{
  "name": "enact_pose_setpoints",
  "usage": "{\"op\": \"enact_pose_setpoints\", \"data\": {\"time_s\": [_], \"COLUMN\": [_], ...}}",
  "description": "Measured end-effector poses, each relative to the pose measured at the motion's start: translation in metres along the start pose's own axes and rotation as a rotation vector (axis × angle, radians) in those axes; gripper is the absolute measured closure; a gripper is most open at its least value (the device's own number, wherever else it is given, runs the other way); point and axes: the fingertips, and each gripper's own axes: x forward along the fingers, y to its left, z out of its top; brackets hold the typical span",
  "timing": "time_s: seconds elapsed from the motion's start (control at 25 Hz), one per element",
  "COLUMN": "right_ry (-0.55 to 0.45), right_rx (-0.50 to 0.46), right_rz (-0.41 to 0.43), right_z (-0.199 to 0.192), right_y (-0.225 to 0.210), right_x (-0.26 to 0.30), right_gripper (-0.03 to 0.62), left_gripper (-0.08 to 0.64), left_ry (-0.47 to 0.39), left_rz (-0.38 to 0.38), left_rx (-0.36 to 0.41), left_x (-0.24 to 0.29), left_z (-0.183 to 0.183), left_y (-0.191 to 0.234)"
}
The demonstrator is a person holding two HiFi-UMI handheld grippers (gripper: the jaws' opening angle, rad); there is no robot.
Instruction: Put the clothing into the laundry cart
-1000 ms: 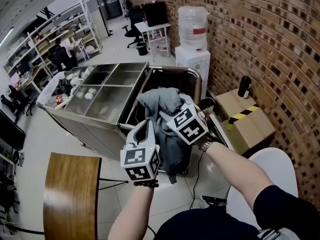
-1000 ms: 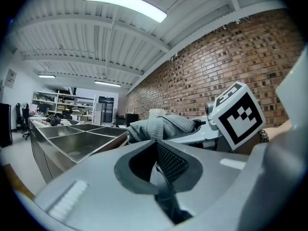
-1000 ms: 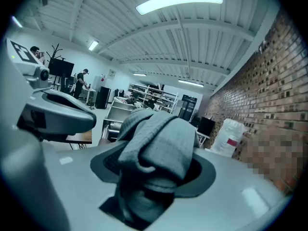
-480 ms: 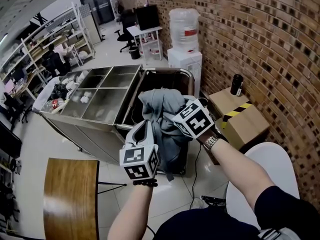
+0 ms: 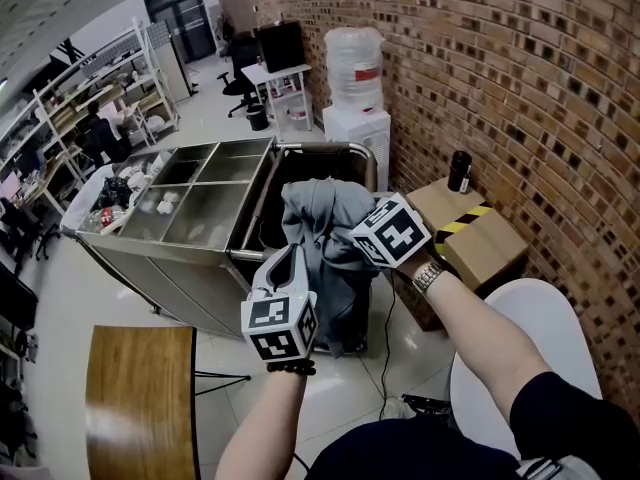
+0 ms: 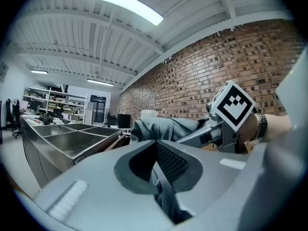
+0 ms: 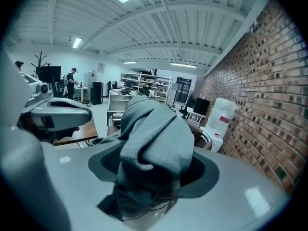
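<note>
The left tongs are pinched shut on a thin fold of the grey garment. The right tongs clasp a thick bunch of it, their jaws having just been opening wider. The garment hangs between them above the laundry cart.

The grey garment hangs bunched in the air between my claws. A thin fold is nipped in my left claw, and a thick wad sits in my right claw, whose jaws have just been widening. It hangs at the dark open end of the steel laundry cart, its lower part trailing down in front.
</note>
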Motion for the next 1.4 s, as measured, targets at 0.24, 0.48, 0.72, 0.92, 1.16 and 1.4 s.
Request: {"op": "enact_pose_setpoints", "data": {"time_s": [0.24,0.48,0.72,0.92,1.16,1.4], "right_ry": [0.015,0.017,0.004,-0.018,-0.08,-0.142], "right_rx": [-0.017,-0.034,-0.058,-0.046,-0.023,-0.032], "right_rz": [0.025,0.013,-0.003,-0.017,-0.052,-0.099], "right_z": [0.008,0.007,0.016,0.019,0.025,0.032], "right_y": [0.003,0.007,0.034,0.064,0.108,0.142], "right_x": [-0.008,-0.009,-0.019,-0.037,-0.073,-0.108], "right_gripper": [0.218,0.202,0.202,0.204,0.227,0.308], "left_gripper": [0.555,0.555,0.555,0.555,0.555,0.555], "left_ry": [-0.005,-0.016,-0.037,-0.041,-0.026,-0.011], "left_rz": [0.004,0.011,-0.002,-0.029,-0.079,-0.112], "left_rx": [-0.013,-0.015,-0.02,-0.014,0.002,0.001], "left_x": [-0.007,-0.012,-0.035,-0.062,-0.103,-0.131], "left_z": [0.003,-0.001,0.011,0.018,0.022,0.029], "left_y": [0.003,0.006,0.009,0.006,-0.004,-0.019]}}
